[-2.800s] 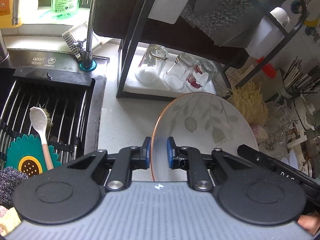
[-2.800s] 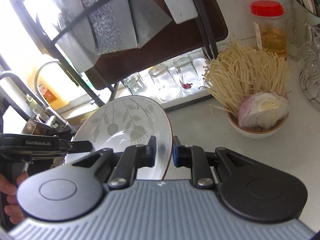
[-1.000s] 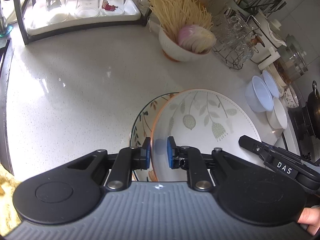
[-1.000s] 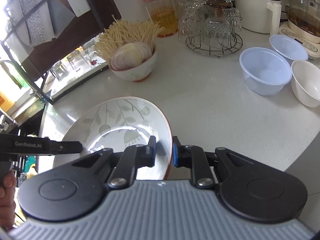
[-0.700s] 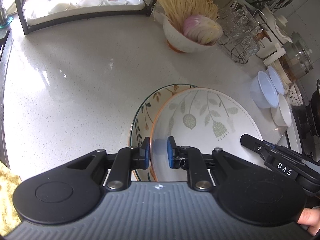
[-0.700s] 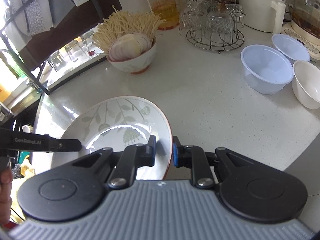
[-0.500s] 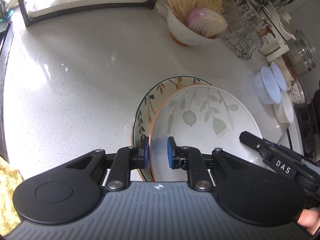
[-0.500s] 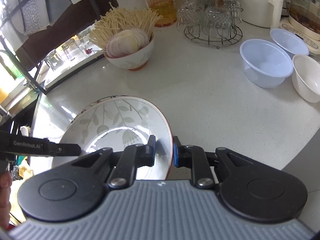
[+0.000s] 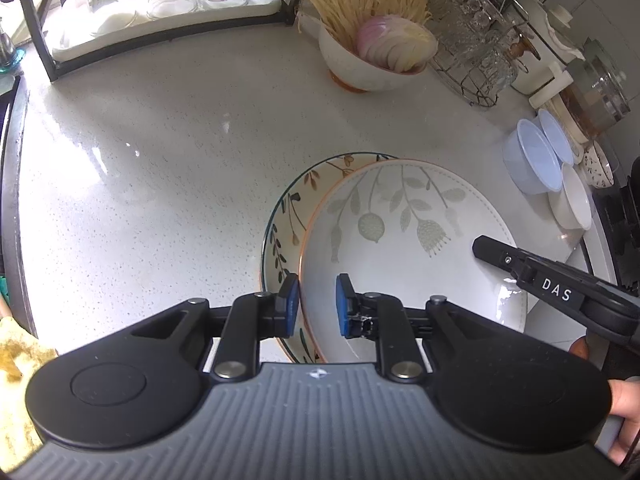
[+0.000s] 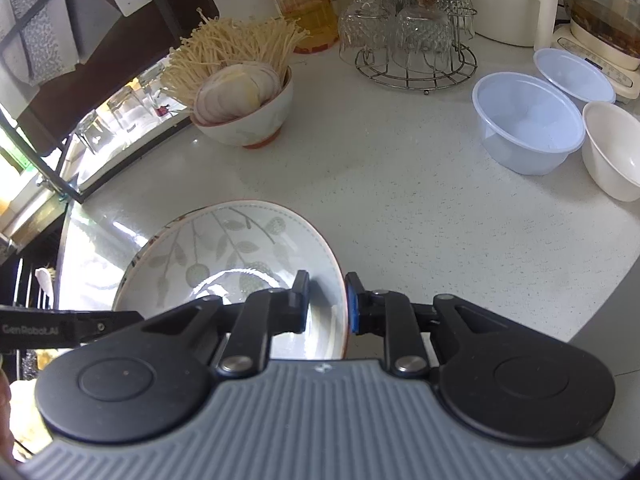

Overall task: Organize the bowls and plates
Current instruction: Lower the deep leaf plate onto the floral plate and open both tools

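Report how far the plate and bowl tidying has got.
Done: one floral-rimmed plate lies on the white countertop. In hand: both claws, left claw and right claw, straddle the rim of the white leaf-patterned plate above it. Left: release it, then sort the blue plastic bowls and white bowl.

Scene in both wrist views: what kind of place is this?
Most likely a home kitchen counter: a speckled white countertop, a wire rack of upturned glasses, a bowl of enoki mushrooms and sliced onion, and an electric kettle at the back.
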`<action>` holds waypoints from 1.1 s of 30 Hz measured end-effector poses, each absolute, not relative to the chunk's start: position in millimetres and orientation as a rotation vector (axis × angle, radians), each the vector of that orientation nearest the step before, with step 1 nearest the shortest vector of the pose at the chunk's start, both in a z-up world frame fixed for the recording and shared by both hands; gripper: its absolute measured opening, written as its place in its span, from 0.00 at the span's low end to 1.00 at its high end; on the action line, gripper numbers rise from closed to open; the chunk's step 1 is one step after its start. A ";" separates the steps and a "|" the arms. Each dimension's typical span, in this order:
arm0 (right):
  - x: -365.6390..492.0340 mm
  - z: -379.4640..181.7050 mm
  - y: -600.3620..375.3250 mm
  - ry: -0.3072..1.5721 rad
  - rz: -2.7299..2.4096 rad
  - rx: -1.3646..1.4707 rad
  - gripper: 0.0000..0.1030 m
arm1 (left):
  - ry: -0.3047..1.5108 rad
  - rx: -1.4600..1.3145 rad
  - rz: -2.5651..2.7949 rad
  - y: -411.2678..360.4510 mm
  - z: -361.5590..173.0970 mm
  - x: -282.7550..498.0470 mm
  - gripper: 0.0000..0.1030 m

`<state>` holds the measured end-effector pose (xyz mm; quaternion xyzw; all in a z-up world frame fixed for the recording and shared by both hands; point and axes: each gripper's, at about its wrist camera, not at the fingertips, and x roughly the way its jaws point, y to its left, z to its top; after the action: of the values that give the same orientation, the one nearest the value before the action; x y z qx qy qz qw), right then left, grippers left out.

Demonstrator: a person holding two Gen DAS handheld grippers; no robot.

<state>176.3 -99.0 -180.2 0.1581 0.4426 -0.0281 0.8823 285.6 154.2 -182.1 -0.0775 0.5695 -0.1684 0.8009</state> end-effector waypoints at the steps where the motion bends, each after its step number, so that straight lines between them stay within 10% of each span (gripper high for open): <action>1: 176.5 -180.6 -98.9 0.919 -0.055 0.331 0.21 | 1.212 -0.169 -0.354 155.5 -178.7 284.8 0.22; 33: 100.7 -90.8 -115.5 0.648 0.048 0.403 0.22 | 0.842 -0.067 -0.368 138.7 -47.7 194.1 0.30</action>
<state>100.7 -115.5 -90.8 0.1964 0.3163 0.0236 0.9278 194.1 138.7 -47.7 -0.0322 0.4061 -0.1776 0.8958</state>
